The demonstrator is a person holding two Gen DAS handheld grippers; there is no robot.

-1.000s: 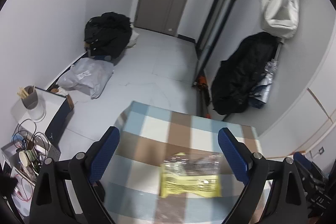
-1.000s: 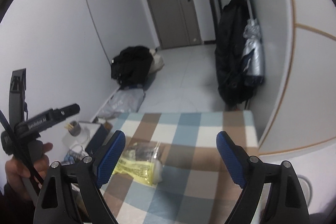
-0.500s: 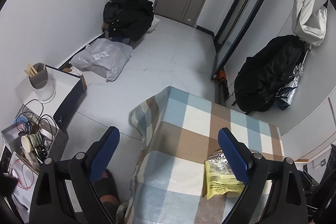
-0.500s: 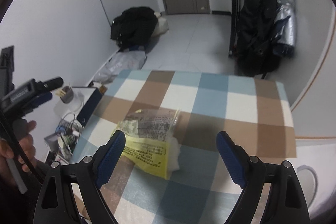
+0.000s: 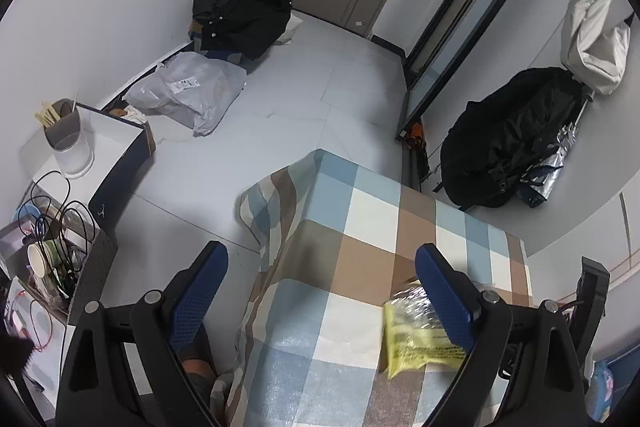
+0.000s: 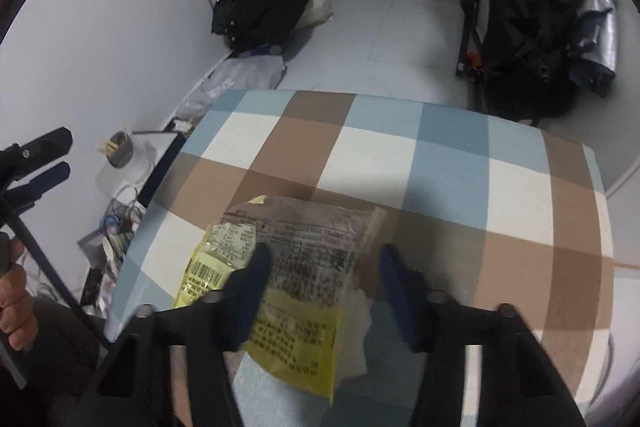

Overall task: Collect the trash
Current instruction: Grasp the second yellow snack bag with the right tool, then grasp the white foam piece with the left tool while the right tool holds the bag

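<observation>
Right wrist view: right gripper (image 6: 322, 259) half-open, empty, straddles yellow wrapper (image 6: 296, 283), long axis roughly along fingers, seemingly untouched; left gripper (image 5: 320, 291) wide open, empty, farther.

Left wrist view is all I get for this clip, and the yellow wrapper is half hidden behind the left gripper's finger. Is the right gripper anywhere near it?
Observer: Yes. In the right wrist view the right gripper is down over the yellow wrapper, its fingers straddling the clear printed half.
Reviewer: Has it clamped?
Observer: No. The jaws stand apart with the wrapper between them, and the wrapper lies on the checked tablecloth.
Reviewer: Anything else to collect there?
Observer: Something white, possibly a crumpled paper, pokes out from under the wrapper's right edge.
</observation>
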